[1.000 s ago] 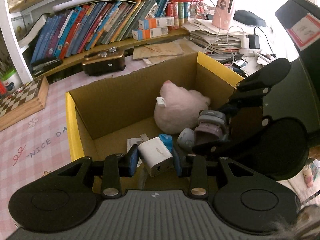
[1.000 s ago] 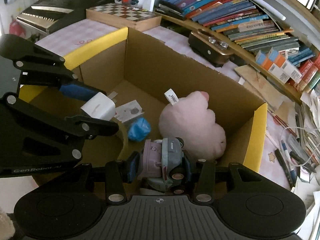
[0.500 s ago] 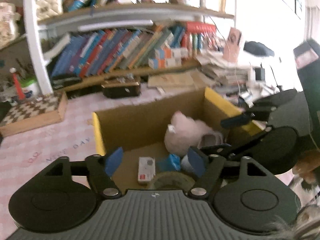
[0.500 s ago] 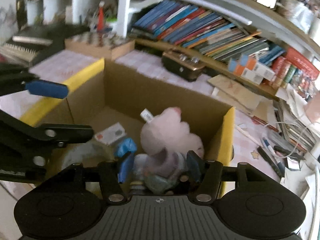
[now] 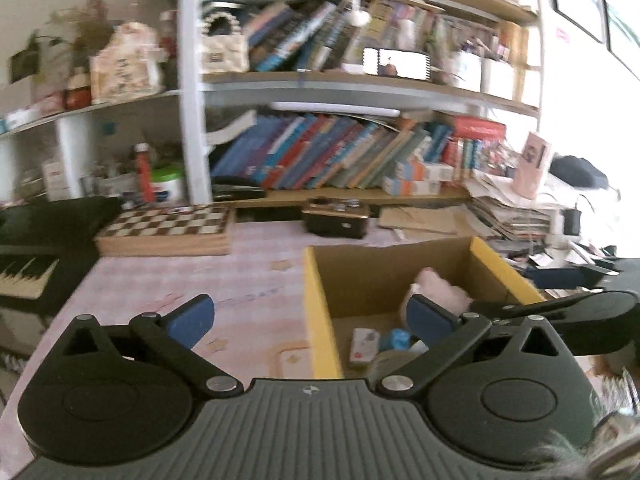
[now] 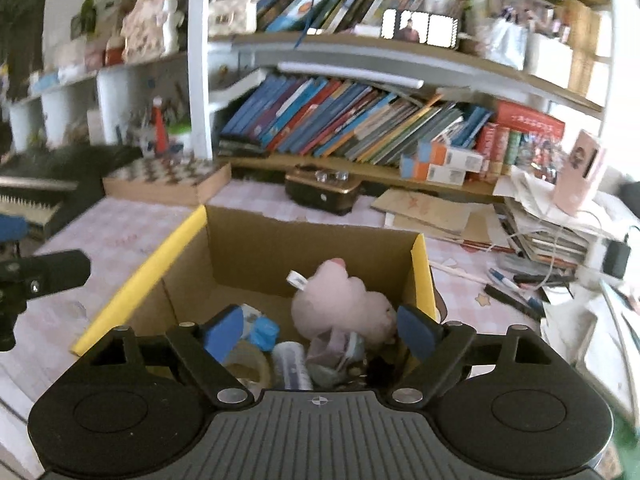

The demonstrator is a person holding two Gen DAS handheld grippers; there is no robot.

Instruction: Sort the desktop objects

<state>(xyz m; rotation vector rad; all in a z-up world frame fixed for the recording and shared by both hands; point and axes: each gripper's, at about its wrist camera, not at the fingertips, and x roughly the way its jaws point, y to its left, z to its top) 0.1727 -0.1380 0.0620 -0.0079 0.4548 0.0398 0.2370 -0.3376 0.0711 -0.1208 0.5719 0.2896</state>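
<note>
An open cardboard box [image 5: 316,312] with yellow-taped rims stands on the pink checked desk. In it lie a pink plush toy [image 6: 344,304], a small toy car [image 6: 336,356], a blue item [image 6: 264,332], a tape roll [image 6: 248,364] and a white packet [image 5: 364,342]. My left gripper [image 5: 312,318] hovers above the box's left wall. Its jaws are opening and nothing is between them. My right gripper [image 6: 320,332] hangs over the box's near end, jaws opening. The toy car lies below them, untouched. The right gripper's fingers [image 5: 560,276] show beyond the box's right rim.
A chessboard box [image 5: 168,228] and a dark radio-like case [image 5: 336,220] sit behind the cardboard box. A piano keyboard [image 5: 24,276] lies at the left. Bookshelves [image 5: 320,156] fill the back. Stacked papers [image 6: 540,232] and pens [image 6: 512,292] crowd the right.
The left gripper let go of the white charger and the right let go of the toy car. Both jaws spread wide, and both grippers rose and drew back from the box.
</note>
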